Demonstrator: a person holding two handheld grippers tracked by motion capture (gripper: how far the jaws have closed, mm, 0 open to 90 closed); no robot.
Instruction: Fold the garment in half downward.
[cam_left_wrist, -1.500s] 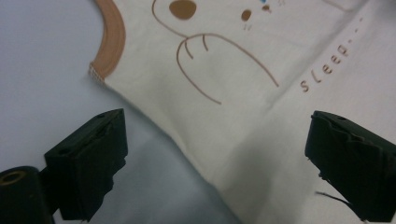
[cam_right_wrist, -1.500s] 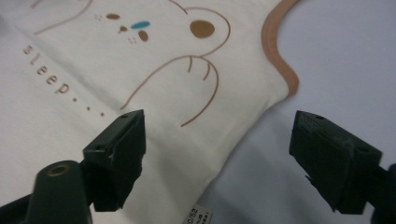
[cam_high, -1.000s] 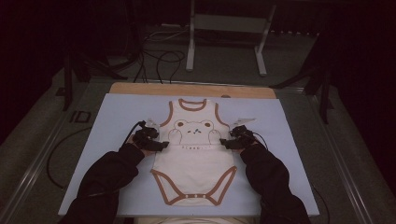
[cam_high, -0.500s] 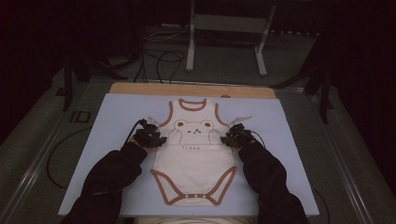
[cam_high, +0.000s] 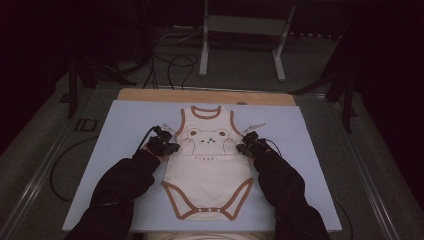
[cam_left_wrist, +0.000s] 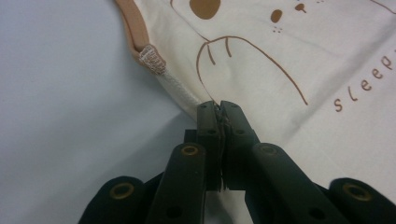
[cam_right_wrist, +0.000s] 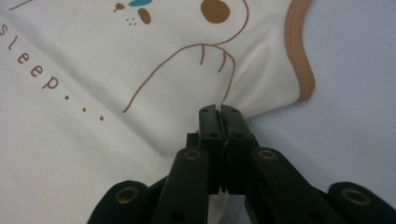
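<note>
1. Against the earlier high views, both hands had kept almost the same places at the two sides of the bodysuit (cam_high: 208, 165), and the garment lay where it had lain. What changed was the jaws: those of the left gripper (cam_left_wrist: 218, 108) and of the right gripper (cam_right_wrist: 218, 111) had just been closing, each with the cloth's side edge between them.

2. The left gripper's jaws were pressed together with a pinch of cream fabric caught at the tips, just below the armhole. The right gripper's jaws were likewise closed tight on the opposite side edge, where the fabric puckered slightly toward the tips.

3. The bodysuit was cream, sleeveless, with brown binding around the neck, armholes and leg openings. A bear face with raised paws was drawn in brown line on the chest, and small brown lettering ran beneath it. Small snaps showed at the crotch strip.

4. It lay flat and face up in the middle of the pale blue mat (cam_high: 125, 125), neck pointing away from the person and crotch toward them. The mat rested on a wooden board (cam_high: 150, 95), of which a strip showed at the far edge.

5. The grippers sat at chest height of the garment, one on each side seam, level with the bear's paws, with the dark sleeves (cam_high: 125, 185) flanking the lower half.
</note>
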